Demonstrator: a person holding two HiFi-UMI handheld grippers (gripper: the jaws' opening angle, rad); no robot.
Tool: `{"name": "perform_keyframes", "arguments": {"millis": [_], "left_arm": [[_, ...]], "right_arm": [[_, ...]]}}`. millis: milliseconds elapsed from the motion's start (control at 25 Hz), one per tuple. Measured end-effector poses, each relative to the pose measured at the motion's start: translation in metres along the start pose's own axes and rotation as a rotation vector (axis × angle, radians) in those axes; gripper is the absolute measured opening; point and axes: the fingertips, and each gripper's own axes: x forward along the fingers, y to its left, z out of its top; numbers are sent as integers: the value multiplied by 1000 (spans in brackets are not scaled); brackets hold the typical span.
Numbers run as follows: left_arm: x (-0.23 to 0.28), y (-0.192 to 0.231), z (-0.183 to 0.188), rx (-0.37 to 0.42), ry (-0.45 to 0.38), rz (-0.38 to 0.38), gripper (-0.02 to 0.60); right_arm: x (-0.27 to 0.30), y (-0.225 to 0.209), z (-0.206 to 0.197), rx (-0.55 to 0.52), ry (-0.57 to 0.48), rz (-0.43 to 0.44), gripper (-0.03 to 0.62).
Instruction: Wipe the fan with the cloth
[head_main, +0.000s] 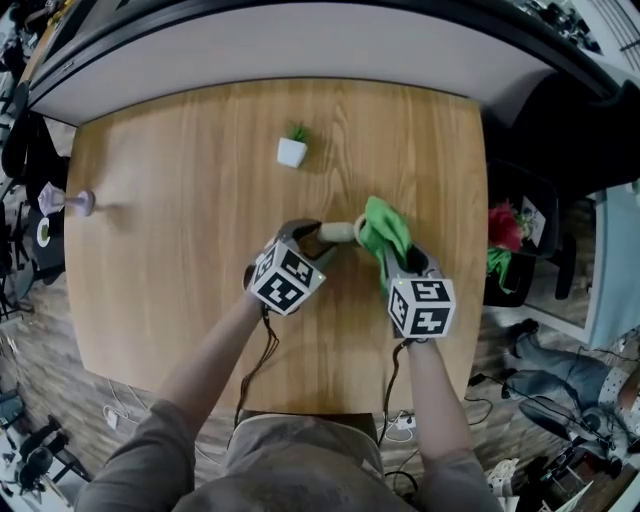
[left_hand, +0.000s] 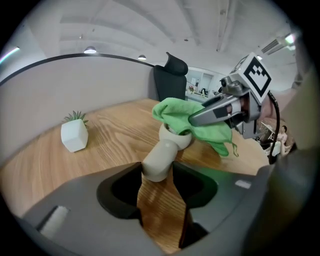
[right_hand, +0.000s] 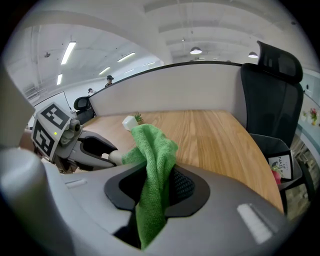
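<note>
A small beige fan (head_main: 337, 232) lies on the wooden table (head_main: 180, 300), its rounded handle (left_hand: 161, 156) pointing toward me. My left gripper (head_main: 310, 237) has both jaws (left_hand: 157, 172) closed against the end of that handle. A green cloth (head_main: 386, 230) is draped over the fan's head (left_hand: 175, 135), hiding most of it. My right gripper (head_main: 392, 262) is shut on the cloth (right_hand: 152, 170), which hangs down between its jaws. In the left gripper view the right gripper (left_hand: 220, 112) reaches in over the cloth (left_hand: 187, 117). The left gripper (right_hand: 95, 150) shows at the left of the right gripper view.
A small white pot with a green plant (head_main: 292, 148) stands farther back on the table. A purple object (head_main: 80, 203) sits near the left edge. A black office chair (right_hand: 272, 100) stands beyond the right edge, with red flowers (head_main: 505, 228) beside it.
</note>
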Motion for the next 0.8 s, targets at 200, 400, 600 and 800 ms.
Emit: {"name": "perform_keyframes", "arguments": {"millis": [200,400,600,800], "left_arm": [[-2,1,-1,10,-11,-2,193],[-1,1,-2,19,-10,5,192],[-5,-5,1,20,-13,-1,186],[-5,-7,-6,-12,-14,-12,184]], "right_arm": [[9,27,6,-103,18,12,101],[29,66,13,-192,51,102,103],[37,97,14,-234,76,180,103],[29,94,5,-236,104,217,103]]}}
